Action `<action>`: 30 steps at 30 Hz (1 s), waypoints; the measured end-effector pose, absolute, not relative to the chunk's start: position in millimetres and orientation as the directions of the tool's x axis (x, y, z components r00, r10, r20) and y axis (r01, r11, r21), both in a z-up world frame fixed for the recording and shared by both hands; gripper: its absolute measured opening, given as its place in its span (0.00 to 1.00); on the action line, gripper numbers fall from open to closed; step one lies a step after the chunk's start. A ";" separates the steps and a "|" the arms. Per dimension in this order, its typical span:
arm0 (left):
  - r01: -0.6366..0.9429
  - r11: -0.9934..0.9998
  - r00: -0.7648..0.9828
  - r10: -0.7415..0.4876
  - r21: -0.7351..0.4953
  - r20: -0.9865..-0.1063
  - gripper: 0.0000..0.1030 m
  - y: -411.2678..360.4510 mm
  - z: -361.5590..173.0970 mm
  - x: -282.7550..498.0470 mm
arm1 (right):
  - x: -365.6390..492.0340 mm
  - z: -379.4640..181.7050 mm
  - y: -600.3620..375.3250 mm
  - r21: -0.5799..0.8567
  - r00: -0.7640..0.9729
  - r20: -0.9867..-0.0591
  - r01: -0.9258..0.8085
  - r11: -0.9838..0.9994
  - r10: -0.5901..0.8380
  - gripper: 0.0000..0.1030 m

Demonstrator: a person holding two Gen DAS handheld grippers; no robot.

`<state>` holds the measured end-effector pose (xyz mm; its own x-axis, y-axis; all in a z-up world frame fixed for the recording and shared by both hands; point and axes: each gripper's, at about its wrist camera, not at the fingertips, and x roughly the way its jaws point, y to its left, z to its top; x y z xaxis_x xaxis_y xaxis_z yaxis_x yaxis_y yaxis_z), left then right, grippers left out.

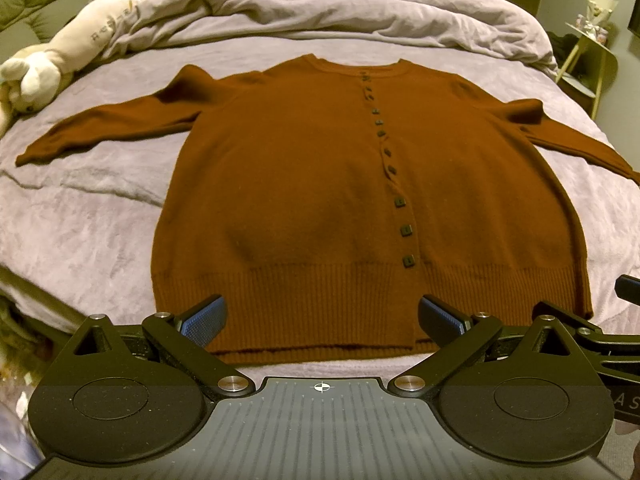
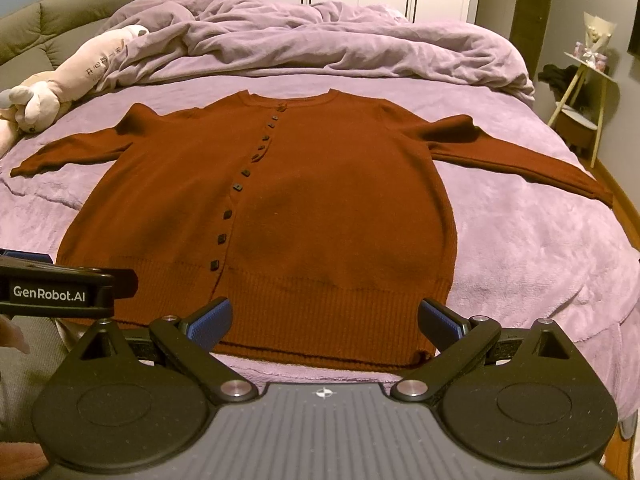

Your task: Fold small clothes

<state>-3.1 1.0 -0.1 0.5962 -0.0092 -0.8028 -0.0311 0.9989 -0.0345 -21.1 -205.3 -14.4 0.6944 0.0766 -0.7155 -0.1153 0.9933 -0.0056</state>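
Note:
A rust-brown buttoned cardigan lies flat on the bed, front up, both sleeves spread out to the sides, hem towards me. It also shows in the right wrist view. My left gripper is open and empty, its blue-padded fingers hovering over the left half of the ribbed hem. My right gripper is open and empty over the right half of the hem. The left gripper's body shows at the left edge of the right wrist view.
The bed has a lilac sheet. A crumpled lilac duvet lies behind the cardigan. A long plush toy lies at the far left. A small side table stands right of the bed, white wardrobes behind.

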 end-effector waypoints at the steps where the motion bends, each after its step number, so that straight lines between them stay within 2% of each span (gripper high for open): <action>1: -0.031 0.999 0.596 -0.008 -0.034 -0.803 1.00 0.6 -0.3 -3.1 | -21.2 -14.5 -205.3 -0.006 0.694 -0.716 -0.115 0.993 0.076 0.96; 30: -0.031 0.999 0.596 -0.008 -0.033 -0.803 1.00 0.3 -0.5 -3.5 | -23.9 -14.6 -206.5 0.014 0.701 -0.707 -0.120 0.993 0.095 0.96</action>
<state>-3.5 0.3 -0.5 0.5958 -0.0078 -0.8031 -0.0312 0.9990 -0.0329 -23.9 -206.5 -14.6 0.7005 0.0947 -0.7073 -0.1199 0.9927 0.0142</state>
